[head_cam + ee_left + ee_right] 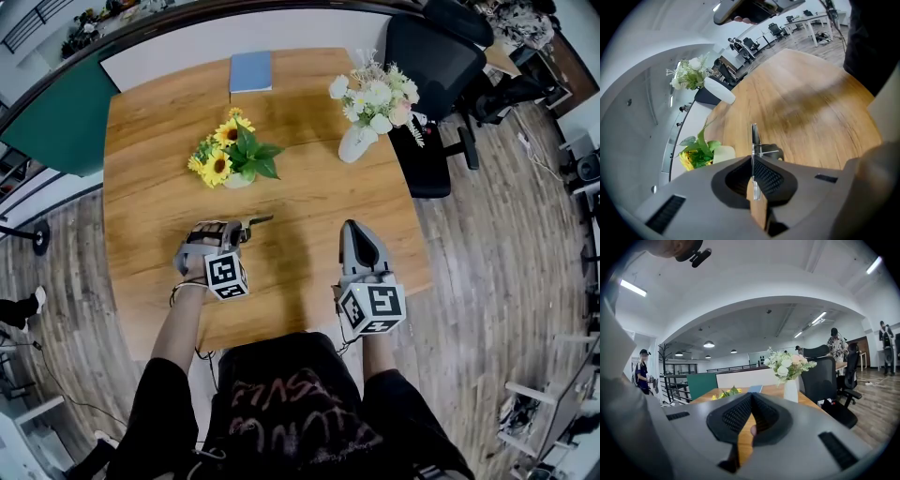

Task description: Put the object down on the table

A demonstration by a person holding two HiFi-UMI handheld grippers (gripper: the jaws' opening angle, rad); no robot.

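Observation:
A thin metal tool (pixel 258 222) with a dark end sticks out of my left gripper (pixel 239 228), just above the wooden table (pixel 309 187). In the left gripper view the left gripper (pixel 753 159) points down at the table, with its jaws shut on the tool (pixel 753 136), which shows edge-on as a narrow blade with a grey metal piece at its side. My right gripper (pixel 352 228) hovers over the table's front right part. In the right gripper view the right gripper (pixel 751 397) has its jaws closed tip to tip, with nothing between them.
A pot of sunflowers (pixel 232 155) stands mid-table, beyond the left gripper. A white vase of pale flowers (pixel 361 136) is at the back right, and a blue book (pixel 251 71) lies at the far edge. A black office chair (pixel 431 66) stands off the table's right side.

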